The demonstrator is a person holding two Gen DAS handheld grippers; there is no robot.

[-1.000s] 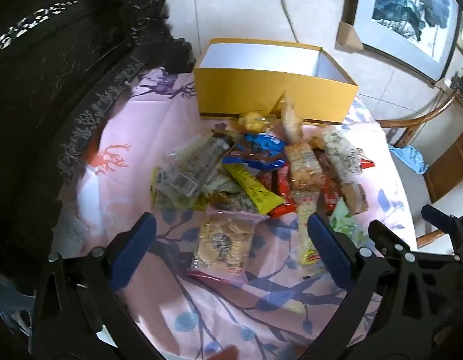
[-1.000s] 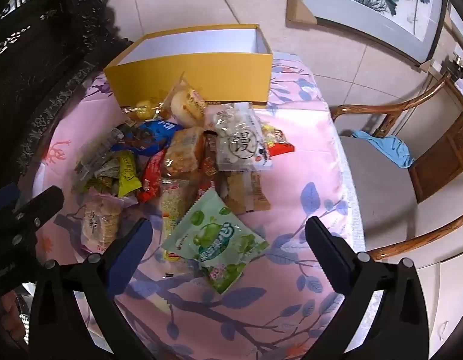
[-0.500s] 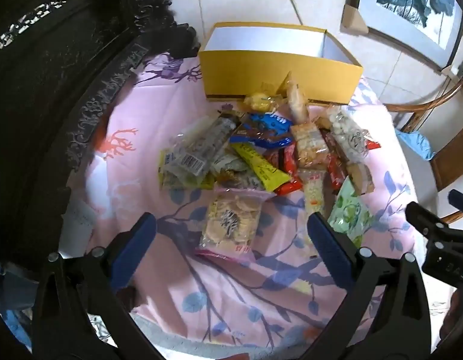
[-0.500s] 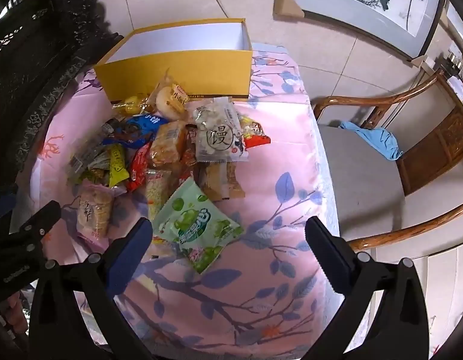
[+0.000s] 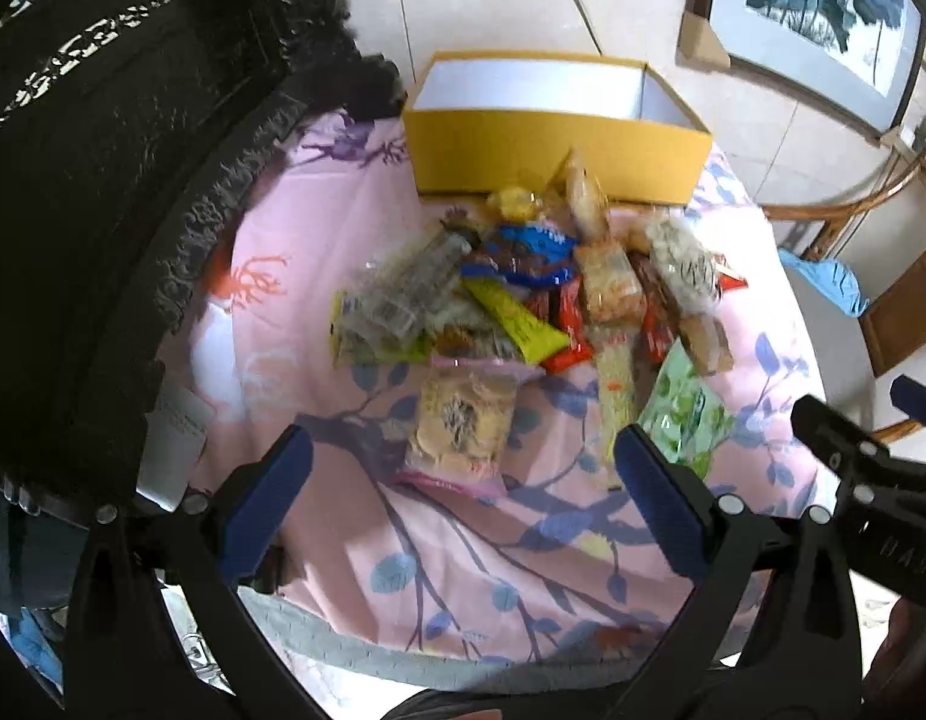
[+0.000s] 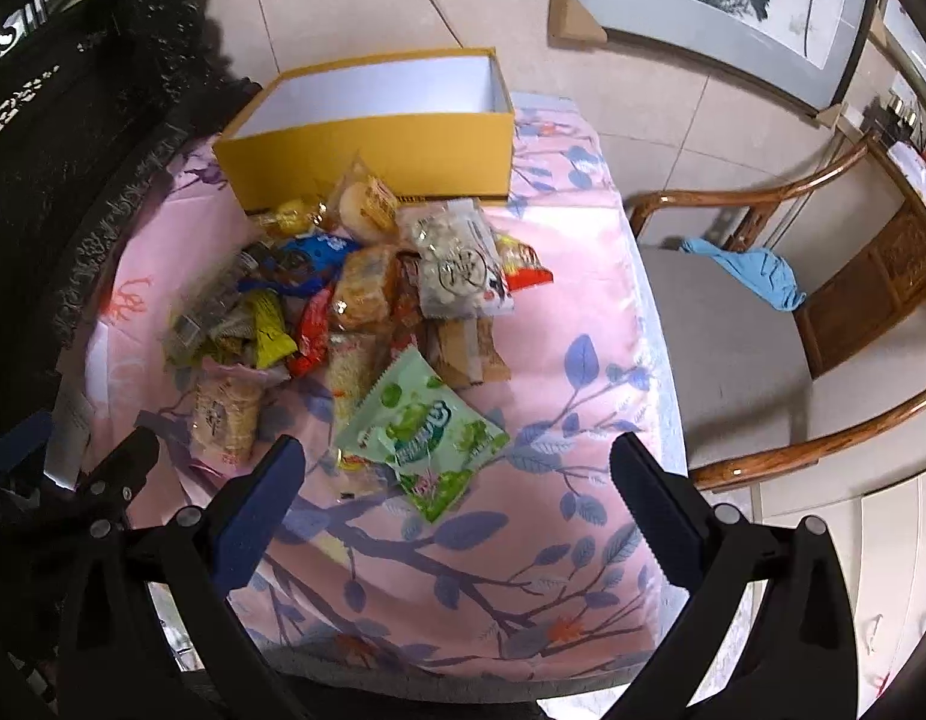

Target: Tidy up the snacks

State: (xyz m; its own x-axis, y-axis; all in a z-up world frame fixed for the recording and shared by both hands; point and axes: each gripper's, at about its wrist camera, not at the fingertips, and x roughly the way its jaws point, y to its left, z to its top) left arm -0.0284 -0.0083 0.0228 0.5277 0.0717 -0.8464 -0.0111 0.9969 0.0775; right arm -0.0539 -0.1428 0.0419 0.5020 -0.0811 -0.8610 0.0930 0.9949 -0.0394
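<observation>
Two hand-held grippers: left hand-held gripper [image 5: 463,504] and right hand-held gripper [image 6: 456,498] hang spread wide, holding nothing, above the near table [image 6: 583,312] edge.
Snacks [image 5: 523,306]: heaped mid-table.
Box [image 6: 378,138]: open behind, likely their destination.

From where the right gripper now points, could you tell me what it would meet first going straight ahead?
Most likely the green snack packet, lying nearest between the open right gripper fingers, ahead of the pile; depth is uncertain.
</observation>
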